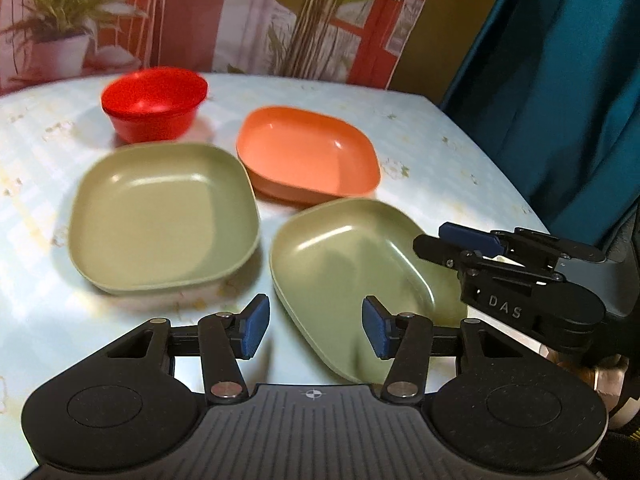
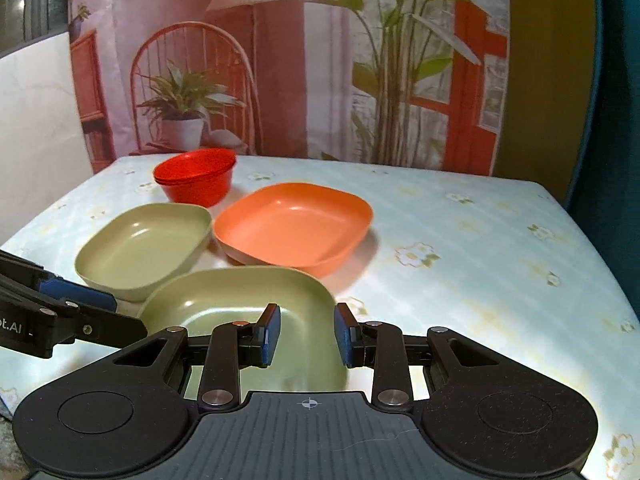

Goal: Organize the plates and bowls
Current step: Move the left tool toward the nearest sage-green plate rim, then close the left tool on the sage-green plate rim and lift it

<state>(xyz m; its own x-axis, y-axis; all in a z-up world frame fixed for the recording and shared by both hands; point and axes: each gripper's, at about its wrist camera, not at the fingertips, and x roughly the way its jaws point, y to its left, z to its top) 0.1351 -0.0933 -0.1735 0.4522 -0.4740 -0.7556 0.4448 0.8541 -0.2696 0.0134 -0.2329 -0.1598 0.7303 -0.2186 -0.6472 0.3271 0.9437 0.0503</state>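
Note:
Two olive-green square plates lie on the table, one nearer (image 1: pixel 352 264) (image 2: pixel 240 292) and one farther (image 1: pixel 160 216) (image 2: pixel 140 248). Behind them are an orange square plate (image 1: pixel 308 152) (image 2: pixel 292 224) and stacked red bowls (image 1: pixel 154 104) (image 2: pixel 196 180). My left gripper (image 1: pixel 316 328) is open above the near green plate's left rim, with nothing pressed between its pads. It shows from the side in the right wrist view (image 2: pixel 116 312). My right gripper (image 2: pixel 308 336) hovers over the same plate's inside with a narrow gap between its pads, holding nothing. It also shows in the left wrist view (image 1: pixel 432 242).
The table wears a pale blue flowered cloth (image 2: pixel 460 240), bare on its right half. A teal curtain (image 1: pixel 560 120) hangs past the right edge. A printed backdrop (image 2: pixel 280 80) stands behind the table and a white panel (image 2: pixel 36 140) at the left.

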